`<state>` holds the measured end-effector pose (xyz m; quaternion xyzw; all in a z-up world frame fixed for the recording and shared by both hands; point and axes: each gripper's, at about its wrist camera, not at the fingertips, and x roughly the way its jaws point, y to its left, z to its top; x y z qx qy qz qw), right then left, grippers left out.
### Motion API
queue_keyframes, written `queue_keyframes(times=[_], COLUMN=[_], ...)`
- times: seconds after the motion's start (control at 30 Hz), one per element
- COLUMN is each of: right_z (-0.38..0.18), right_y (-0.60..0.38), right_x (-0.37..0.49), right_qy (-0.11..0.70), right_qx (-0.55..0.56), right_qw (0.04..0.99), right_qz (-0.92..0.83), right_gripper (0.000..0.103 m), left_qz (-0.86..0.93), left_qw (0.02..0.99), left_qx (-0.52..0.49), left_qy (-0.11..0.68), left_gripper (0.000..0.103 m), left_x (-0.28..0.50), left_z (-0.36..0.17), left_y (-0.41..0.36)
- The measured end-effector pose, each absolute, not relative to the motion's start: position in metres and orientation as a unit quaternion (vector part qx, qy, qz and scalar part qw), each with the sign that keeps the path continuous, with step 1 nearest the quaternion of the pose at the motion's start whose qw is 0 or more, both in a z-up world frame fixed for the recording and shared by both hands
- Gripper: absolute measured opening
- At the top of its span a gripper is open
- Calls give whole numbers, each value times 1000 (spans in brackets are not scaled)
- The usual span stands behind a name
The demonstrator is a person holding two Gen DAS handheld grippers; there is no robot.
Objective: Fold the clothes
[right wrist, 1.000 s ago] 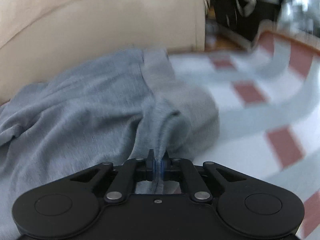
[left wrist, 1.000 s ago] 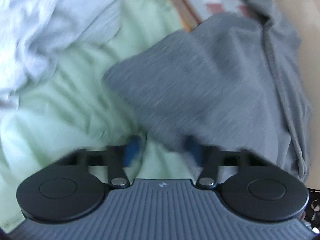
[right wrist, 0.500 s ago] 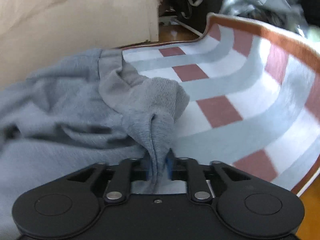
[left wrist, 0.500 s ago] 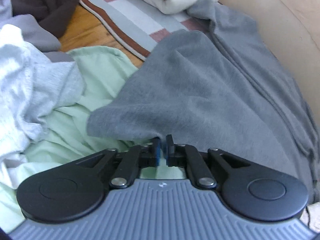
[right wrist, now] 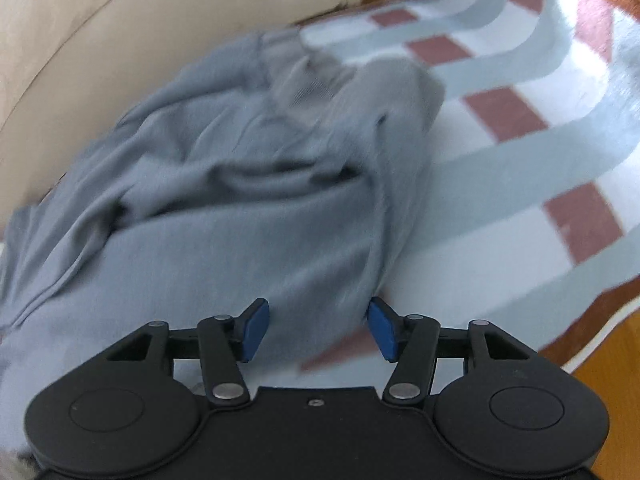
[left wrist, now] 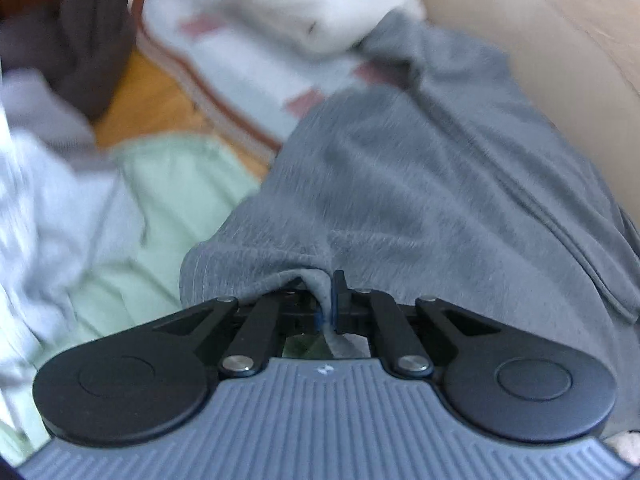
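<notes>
A grey sweatshirt [left wrist: 420, 192] lies spread over the rug and against the beige sofa. My left gripper [left wrist: 329, 300] is shut on a pinched fold of its near edge, the cloth bunching up between the pads. In the right wrist view the same grey sweatshirt [right wrist: 240, 208] lies crumpled on the rug. My right gripper [right wrist: 318, 326] hangs just above its near edge with blue pads [right wrist: 256, 330] apart; its jaws are opening and nothing is pressed between them.
A striped rug [right wrist: 520, 152] with red blocks and a brown border covers the wooden floor [left wrist: 148, 108]. The beige sofa [right wrist: 100, 40] runs along one side. A pale green garment [left wrist: 160, 216], light grey clothes [left wrist: 48, 208], a dark garment [left wrist: 80, 48] and white folded cloth [left wrist: 304, 4] lie nearby.
The right gripper let go of the sweatshirt fold it pinched and its jaws spread wide. The left gripper closed on the sweatshirt's edge and lifted it a little.
</notes>
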<state>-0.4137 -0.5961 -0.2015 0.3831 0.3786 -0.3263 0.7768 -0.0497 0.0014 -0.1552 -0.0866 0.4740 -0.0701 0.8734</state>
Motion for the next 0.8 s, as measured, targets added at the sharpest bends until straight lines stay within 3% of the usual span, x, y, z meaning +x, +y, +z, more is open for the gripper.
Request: queue_keyframes(times=[0.1, 0.13, 0.17, 0.2, 0.3, 0.4, 0.53, 0.63, 0.8], right_z=[-212, -216, -219, -211, -187, -131, -76, -72, -129], right_y=[-583, -580, -577, -573, -561, -556, -545, -538, -529], right_x=[-410, -407, -403, -399, -388, -405, -441, -465, -438], right_qy=[373, 369, 363, 350, 306, 192, 138, 156, 318], right_qx=[417, 426, 430, 411, 357, 356, 320, 334, 278], right_qw=[779, 781, 786, 803, 850, 894, 917, 909, 871], right_qz=[-284, -270, -256, -252, -237, -192, -196, -196, -252], right_gripper=[61, 54, 39, 2, 3, 3, 3, 3, 9], left_qz=[-81, -86, -91, -97, -114, -129, -137, -134, -97], left_qw=[898, 904, 910, 915, 930, 941, 948, 946, 920], left_qx=[-56, -49, -47, -46, -56, -71, -72, -74, -113], left_qy=[430, 416, 402, 388, 346, 304, 280, 287, 362], left_gripper=[4, 4, 4, 4, 4, 4, 3, 3, 3], left_x=[-60, -63, -66, -68, -75, -88, -110, -119, -95], left_z=[-127, -118, -108, -97, -62, -27, -7, -8, -53], left_y=[-6, -8, -9, -10, -9, -7, 1, 11, 31])
